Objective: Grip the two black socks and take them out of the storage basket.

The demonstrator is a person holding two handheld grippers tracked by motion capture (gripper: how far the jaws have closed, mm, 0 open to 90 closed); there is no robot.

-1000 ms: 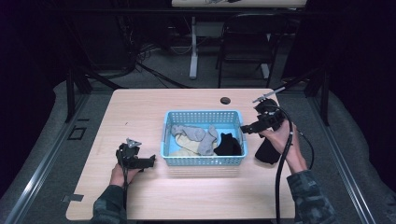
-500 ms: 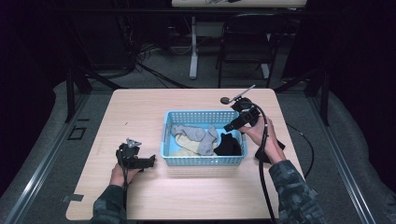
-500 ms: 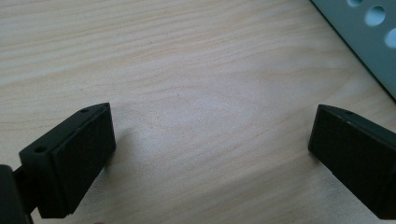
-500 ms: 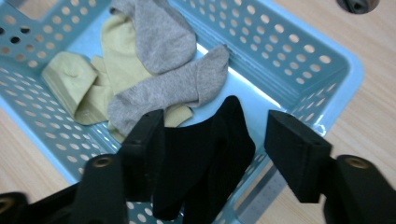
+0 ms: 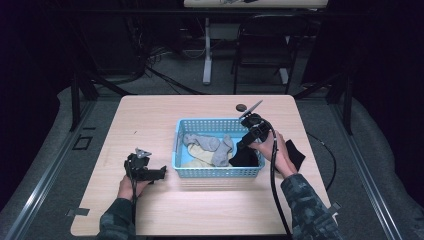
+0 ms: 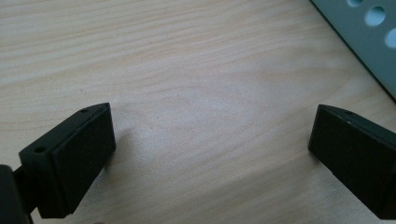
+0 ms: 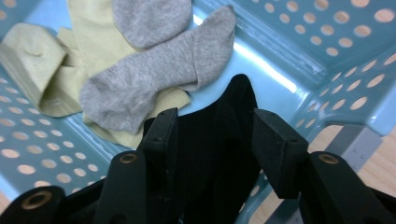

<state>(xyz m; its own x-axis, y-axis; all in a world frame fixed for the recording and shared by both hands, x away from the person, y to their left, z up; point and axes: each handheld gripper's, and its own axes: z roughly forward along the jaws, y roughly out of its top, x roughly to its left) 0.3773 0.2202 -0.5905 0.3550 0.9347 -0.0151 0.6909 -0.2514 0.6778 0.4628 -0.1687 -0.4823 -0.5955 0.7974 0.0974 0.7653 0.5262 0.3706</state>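
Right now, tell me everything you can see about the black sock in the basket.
The black sock is soft, dark fabric, hanging limp between the jaws of the right hand-held gripper, which are closed on it. It sits at the right end of the blue perforated basket, its edge meeting a grey sock and yellow cloth.

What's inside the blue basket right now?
The blue basket holds grey socks lying over yellowish socks, plus a black sock between the right gripper's jaws. Whatever lies beneath the pile is covered.
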